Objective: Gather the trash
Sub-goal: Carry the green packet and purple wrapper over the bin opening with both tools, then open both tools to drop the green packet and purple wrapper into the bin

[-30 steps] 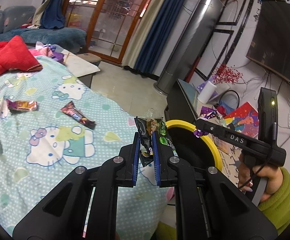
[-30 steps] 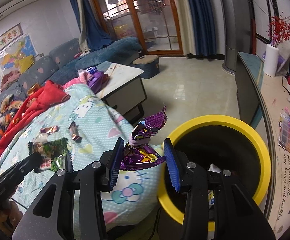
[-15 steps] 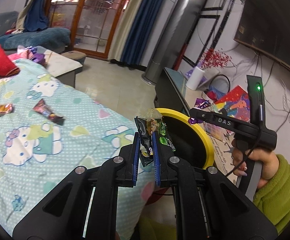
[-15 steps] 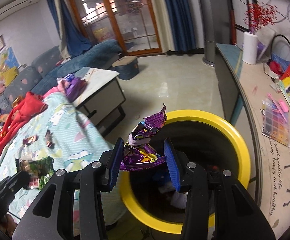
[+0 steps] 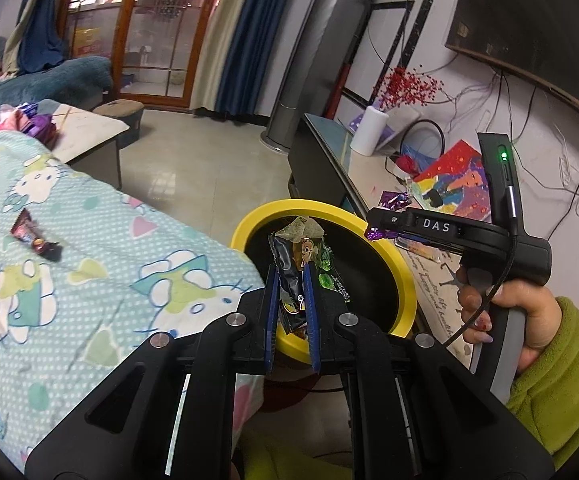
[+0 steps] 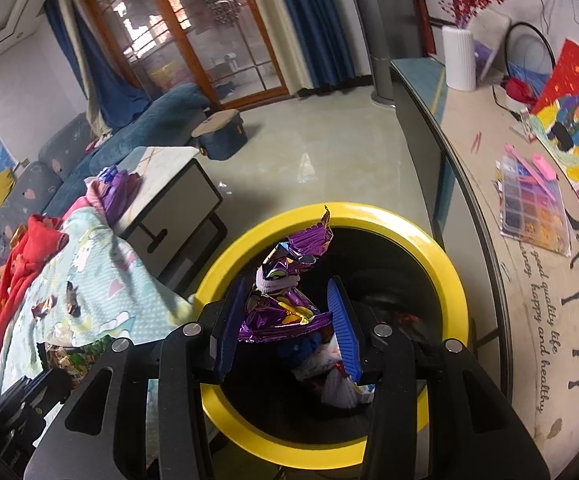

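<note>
Both grippers hang over the yellow bin [image 6: 445, 280]: the left gripper [image 5: 292, 280] clamps a dark snack wrapper [image 5: 289, 268], the right gripper [image 6: 285, 316] holds a purple wrapper [image 6: 285, 304]. Neither is dropped yet; more wrappers [image 5: 35, 236] remain on the bed [image 5: 89, 280].

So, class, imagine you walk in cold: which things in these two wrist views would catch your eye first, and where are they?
First, the yellow-rimmed bin on the floor between the bed and the low cabinet. Over its mouth, the right gripper holds a crumpled purple foil wrapper, and the left gripper is shut on a dark snack packet at the bin's near edge. Then the cartoon-cat bedspread, with another wrapper on it.
</note>
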The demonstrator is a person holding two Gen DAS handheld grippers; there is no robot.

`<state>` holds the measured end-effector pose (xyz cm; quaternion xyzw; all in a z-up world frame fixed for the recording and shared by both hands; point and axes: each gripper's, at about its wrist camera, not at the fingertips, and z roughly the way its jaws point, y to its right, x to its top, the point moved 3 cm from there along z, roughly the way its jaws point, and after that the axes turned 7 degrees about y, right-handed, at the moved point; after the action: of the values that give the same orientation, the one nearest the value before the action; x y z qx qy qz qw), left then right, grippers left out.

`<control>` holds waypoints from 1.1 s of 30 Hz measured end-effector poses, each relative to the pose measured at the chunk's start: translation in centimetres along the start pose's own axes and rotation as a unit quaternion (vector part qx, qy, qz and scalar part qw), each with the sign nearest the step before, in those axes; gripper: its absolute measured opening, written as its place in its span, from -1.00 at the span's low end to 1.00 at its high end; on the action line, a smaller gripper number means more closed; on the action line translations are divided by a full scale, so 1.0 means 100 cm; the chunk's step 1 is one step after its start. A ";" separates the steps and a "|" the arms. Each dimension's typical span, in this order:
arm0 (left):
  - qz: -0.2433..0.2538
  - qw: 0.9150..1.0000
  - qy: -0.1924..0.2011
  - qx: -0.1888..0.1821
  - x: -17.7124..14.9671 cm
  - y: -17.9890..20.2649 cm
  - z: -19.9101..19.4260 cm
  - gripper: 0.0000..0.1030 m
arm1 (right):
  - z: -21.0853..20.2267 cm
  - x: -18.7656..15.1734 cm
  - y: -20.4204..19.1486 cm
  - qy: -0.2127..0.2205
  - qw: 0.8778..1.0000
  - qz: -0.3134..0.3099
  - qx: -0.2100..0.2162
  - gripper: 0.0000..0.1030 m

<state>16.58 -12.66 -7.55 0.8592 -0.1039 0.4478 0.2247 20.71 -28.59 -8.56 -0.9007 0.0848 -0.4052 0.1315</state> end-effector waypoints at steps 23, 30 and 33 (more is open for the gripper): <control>0.009 0.999 -0.040 -0.019 -0.009 0.015 0.048 -0.07 | 0.010 -0.004 0.031 -0.012 0.998 0.057 0.007 0.10; -0.013 1.000 -0.013 -0.002 -0.001 0.001 0.031 0.58 | 0.003 0.000 0.025 0.008 0.998 0.058 0.015 0.17; -0.021 1.000 0.003 0.020 0.005 -0.009 0.022 0.73 | -0.003 0.001 0.010 0.023 0.999 0.033 0.021 0.19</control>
<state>18.81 -12.85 -8.46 0.8643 -0.0761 0.4473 0.2172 20.49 -29.63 -8.60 -0.8847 0.1092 -0.4232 0.1619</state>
